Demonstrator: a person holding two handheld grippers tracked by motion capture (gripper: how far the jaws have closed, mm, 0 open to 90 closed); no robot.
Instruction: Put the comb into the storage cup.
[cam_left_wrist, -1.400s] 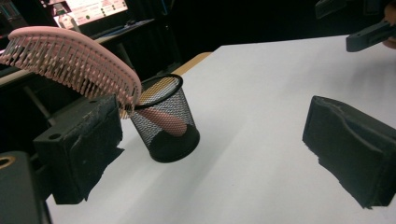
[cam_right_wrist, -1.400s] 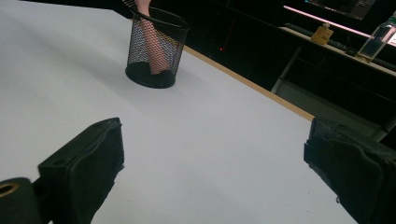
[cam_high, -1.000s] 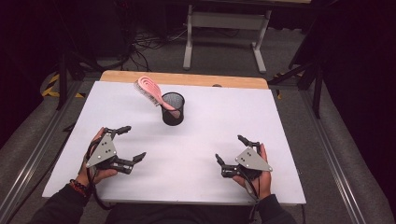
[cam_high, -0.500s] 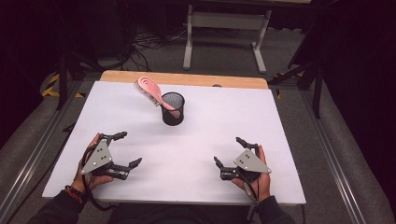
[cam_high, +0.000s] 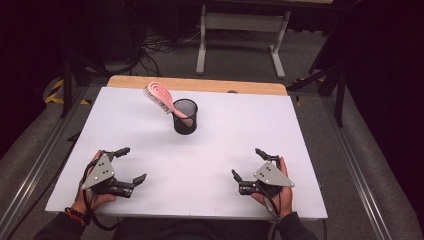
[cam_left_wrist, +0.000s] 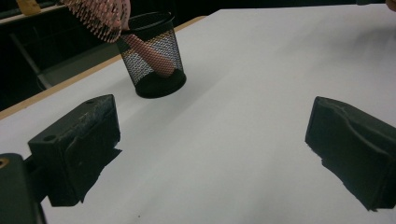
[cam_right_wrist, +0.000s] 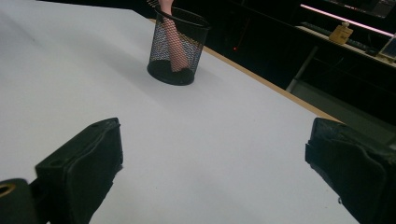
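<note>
While both grippers rest low at the near edge of the white table (cam_high: 300, 125), nothing held. Left gripper (cam_high: 127, 165) near the front left corner, jaws spread wide apart, empty. Right gripper (cam_high: 248, 162) near the front right, jaws likewise wide apart, empty. Bare white surface between and ahead of both.

Farther back, near the middle of the table toward its far edge: a black mesh cup (cam_high: 185, 116), upright. Inside it, a pink brush (cam_high: 160, 96), handle down in the cup, bristled head up and leaning out over the rim to the left. Seen through the mesh in the left gripper view, the handle (cam_left_wrist: 149, 55) slanting across the cup to its base. Beyond the table, a wooden strip (cam_high: 200, 84), then dark floor and a grey stand.

Likely step: reach for the brush or cup, both well apart from either gripper. To do it well: keep jaws wide on the approach, come in from the left for the leaning head, close on the neck just above the rim rather than on the bristles. Steady the cup with the other gripper, since a light mesh cup may tip. Lift along the handle's slant, not straight up.
</note>
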